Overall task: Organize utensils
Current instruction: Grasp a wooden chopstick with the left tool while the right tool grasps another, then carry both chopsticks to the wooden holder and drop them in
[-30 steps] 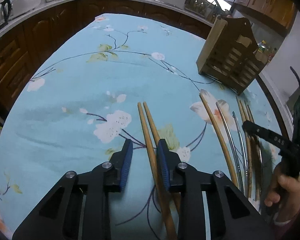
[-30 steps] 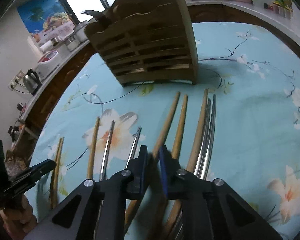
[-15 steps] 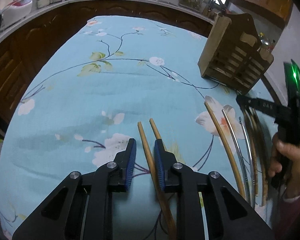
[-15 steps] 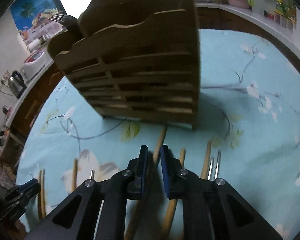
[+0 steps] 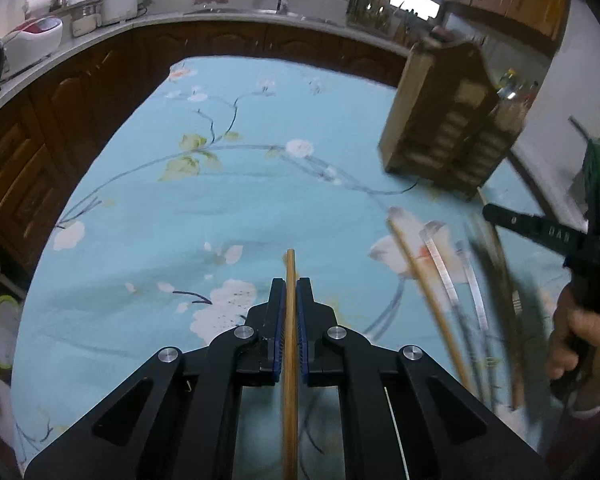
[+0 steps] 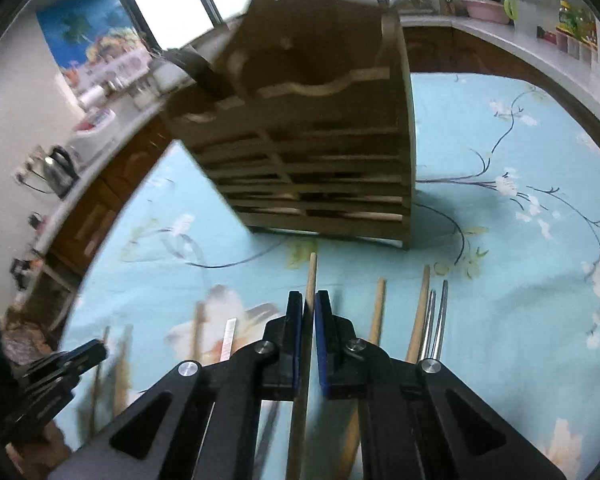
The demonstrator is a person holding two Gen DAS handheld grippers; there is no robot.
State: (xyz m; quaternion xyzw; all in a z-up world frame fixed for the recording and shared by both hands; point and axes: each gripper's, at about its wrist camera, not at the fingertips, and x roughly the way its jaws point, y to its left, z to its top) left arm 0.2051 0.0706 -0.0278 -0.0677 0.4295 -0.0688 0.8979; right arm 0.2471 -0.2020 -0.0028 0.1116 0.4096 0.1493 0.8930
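Both jaws pinch one chopstick each: left gripper [image 5: 288, 304], right gripper [image 6: 308, 320]. I aim tips steeply into the wooden holder [image 6: 312, 152].

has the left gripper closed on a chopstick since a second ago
Yes. The left gripper, open around two chopsticks before, is now shut on a wooden chopstick above the floral tablecloth.

We note: tablecloth [image 5: 148, 240] light blue, white floral print; utensil holder [image 6: 320, 168] brown wood; gripper pads [image 5: 302, 312] blue.
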